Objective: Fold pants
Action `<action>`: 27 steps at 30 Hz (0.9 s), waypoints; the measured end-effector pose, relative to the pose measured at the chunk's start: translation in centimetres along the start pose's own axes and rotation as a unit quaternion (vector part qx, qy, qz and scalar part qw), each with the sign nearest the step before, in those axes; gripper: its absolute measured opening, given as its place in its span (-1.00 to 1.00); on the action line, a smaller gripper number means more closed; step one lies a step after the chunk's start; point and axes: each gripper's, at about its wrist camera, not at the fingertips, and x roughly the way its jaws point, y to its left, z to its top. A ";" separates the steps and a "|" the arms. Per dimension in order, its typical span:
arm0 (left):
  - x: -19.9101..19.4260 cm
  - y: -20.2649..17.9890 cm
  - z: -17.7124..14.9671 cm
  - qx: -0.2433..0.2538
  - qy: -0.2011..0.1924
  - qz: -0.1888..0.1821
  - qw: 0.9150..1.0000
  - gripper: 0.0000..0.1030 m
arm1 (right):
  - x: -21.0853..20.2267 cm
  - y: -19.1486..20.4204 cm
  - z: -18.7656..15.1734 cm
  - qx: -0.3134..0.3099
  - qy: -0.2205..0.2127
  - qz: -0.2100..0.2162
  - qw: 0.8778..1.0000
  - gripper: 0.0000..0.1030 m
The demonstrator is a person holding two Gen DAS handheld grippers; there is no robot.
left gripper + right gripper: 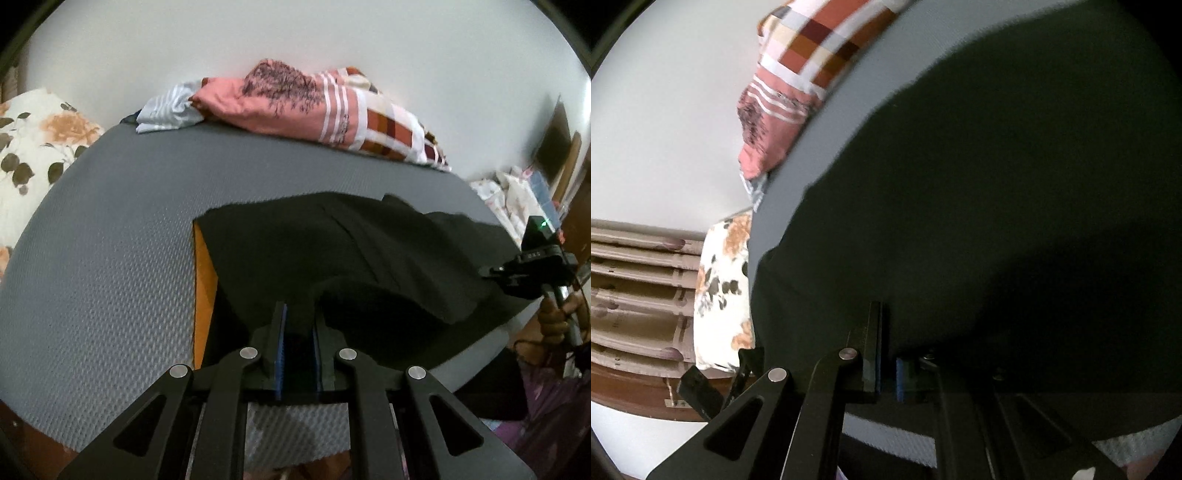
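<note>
Left tongs: the left gripper (297, 345) is clenched on a fold of the black pants (332, 251); the dark cloth sits between its blue pads (281, 350).
Right tongs: the right gripper (889, 363) is also closed, with black cloth between its blue pads (900, 380); the cloth drapes over its right finger and hides it. In the left wrist view its body shows at the right edge (532, 266), held by a hand (554, 314).
Mat: a grey textured mat (110, 258) lies under both tongs and spreads ahead of them.
Pants: they lie on the mat, right ahead of the left tongs and reaching to the right tongs; in the right wrist view they fill nearly all the space ahead (997, 184).
Orange strip: just left of the left tongs, an orange surface (203, 295) shows beside the edge of the pants.
Pink cloth: far ahead of the left tongs, at the far edge of the mat, a pink and checked bundle (314, 107).
Flowered pillow: far to the left of the left tongs (33, 140).
Writing: small marks on the body of the right tongs are too blurred to read.
</note>
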 end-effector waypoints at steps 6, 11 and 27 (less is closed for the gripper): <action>0.1 0.5 -1.1 0.008 0.005 0.013 1.000 -0.73 | 0.2 -0.5 -1.5 0.002 0.008 -0.002 1.000 -0.88; 0.1 1.0 -1.7 0.011 0.016 0.035 0.999 -0.48 | 0.3 -0.7 -1.8 0.003 0.012 -0.006 1.000 -0.88; -7.6 3.8 0.4 -0.101 -0.115 0.221 0.963 0.26 | 0.6 -0.9 -2.9 0.002 0.014 0.009 1.000 -0.89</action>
